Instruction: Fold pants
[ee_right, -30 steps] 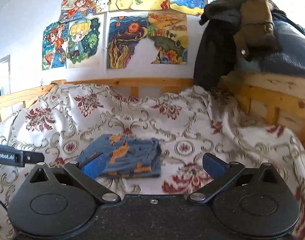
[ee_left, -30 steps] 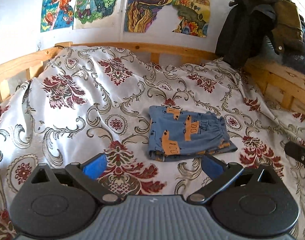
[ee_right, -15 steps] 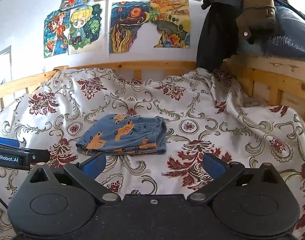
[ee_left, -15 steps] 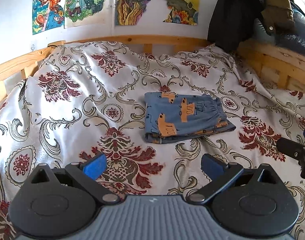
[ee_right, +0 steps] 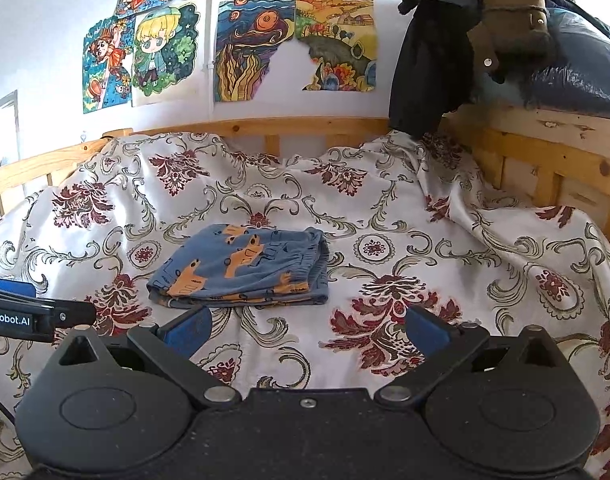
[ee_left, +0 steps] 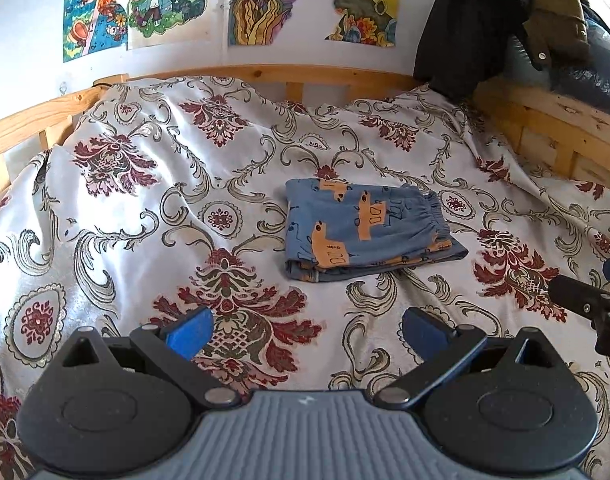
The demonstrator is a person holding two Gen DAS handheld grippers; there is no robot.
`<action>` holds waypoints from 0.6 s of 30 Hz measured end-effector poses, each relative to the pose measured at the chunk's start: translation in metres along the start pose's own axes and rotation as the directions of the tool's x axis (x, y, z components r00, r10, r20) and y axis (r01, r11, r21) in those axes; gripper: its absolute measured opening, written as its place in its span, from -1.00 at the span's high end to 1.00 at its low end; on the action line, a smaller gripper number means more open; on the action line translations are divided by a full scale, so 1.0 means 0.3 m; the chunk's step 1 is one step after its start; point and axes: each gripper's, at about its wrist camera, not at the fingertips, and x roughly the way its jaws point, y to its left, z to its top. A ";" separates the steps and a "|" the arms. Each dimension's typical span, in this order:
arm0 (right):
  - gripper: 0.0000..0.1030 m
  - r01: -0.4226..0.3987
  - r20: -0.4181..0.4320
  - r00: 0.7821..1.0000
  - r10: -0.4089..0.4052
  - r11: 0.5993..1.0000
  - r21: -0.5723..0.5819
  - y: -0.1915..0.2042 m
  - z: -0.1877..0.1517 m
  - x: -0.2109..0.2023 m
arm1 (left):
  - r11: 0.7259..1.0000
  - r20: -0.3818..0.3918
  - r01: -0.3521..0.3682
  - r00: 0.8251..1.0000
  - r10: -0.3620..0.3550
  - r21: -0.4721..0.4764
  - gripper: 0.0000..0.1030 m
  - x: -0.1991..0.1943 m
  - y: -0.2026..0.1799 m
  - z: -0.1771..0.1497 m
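Note:
Small blue pants [ee_left: 365, 232] with orange prints lie folded into a compact rectangle in the middle of the floral bedspread [ee_left: 145, 216]; the elastic waistband faces right. They also show in the right wrist view, pants [ee_right: 245, 268]. My left gripper [ee_left: 305, 330] hovers open over the bedspread, short of the pants, with nothing between its blue pads. My right gripper [ee_right: 307, 328] is open too, empty, just in front of the pants. Each gripper's tip shows at the edge of the other's view.
A wooden bed frame [ee_left: 265, 74] runs along the back and right side. Dark jackets [ee_left: 485, 24] hang over the right rail [ee_right: 545, 148]. Colourful drawings [ee_right: 165, 52] are taped to the white wall behind.
Both grippers have drawn back from the folded pants, which now look farther away. The pants lie still and both grippers stay open.

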 end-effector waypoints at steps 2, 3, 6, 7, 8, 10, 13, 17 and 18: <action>-0.99 0.001 0.000 1.000 -0.001 1.000 -0.001 0.001 0.000 0.000 | 1.000 0.000 0.001 1.000 -0.001 -0.002 -0.99 0.000 0.002 -0.001; -0.99 0.001 -0.001 1.000 -0.001 1.000 -0.001 0.001 0.000 0.000 | 1.000 0.000 0.001 1.000 -0.001 -0.002 -0.99 0.000 0.002 -0.001; -0.99 0.001 -0.004 1.000 -0.001 1.000 -0.001 -0.002 -0.002 0.003 | 1.000 -0.002 0.002 1.000 -0.002 -0.003 -0.99 0.000 0.002 -0.001; -0.99 0.000 -0.005 1.000 0.000 1.000 -0.001 -0.004 -0.002 0.004 | 1.000 -0.002 0.002 1.000 -0.002 -0.004 -0.99 0.000 0.002 -0.001; -0.99 0.000 -0.005 1.000 0.000 1.000 -0.001 -0.004 -0.002 0.004 | 1.000 -0.002 0.002 1.000 -0.002 -0.004 -0.99 0.002 0.005 -0.001; -0.99 0.000 -0.005 1.000 0.000 1.000 0.000 -0.005 -0.002 0.005 | 1.000 -0.002 0.002 1.000 -0.002 -0.005 -0.99 0.002 0.005 -0.001; -0.99 0.000 -0.005 1.000 0.000 1.000 -0.002 -0.005 -0.002 0.005 | 1.000 -0.002 0.002 1.000 -0.002 -0.004 -0.99 0.002 0.005 -0.001; -0.99 0.000 -0.005 1.000 0.000 1.000 -0.001 -0.005 -0.002 0.005 | 1.000 -0.002 0.002 1.000 -0.002 -0.004 -0.99 0.001 0.003 -0.001; -0.99 -0.001 -0.005 1.000 0.001 1.000 -0.002 -0.005 -0.002 0.005 | 1.000 -0.002 0.003 1.000 -0.003 -0.003 -0.99 0.001 0.003 -0.001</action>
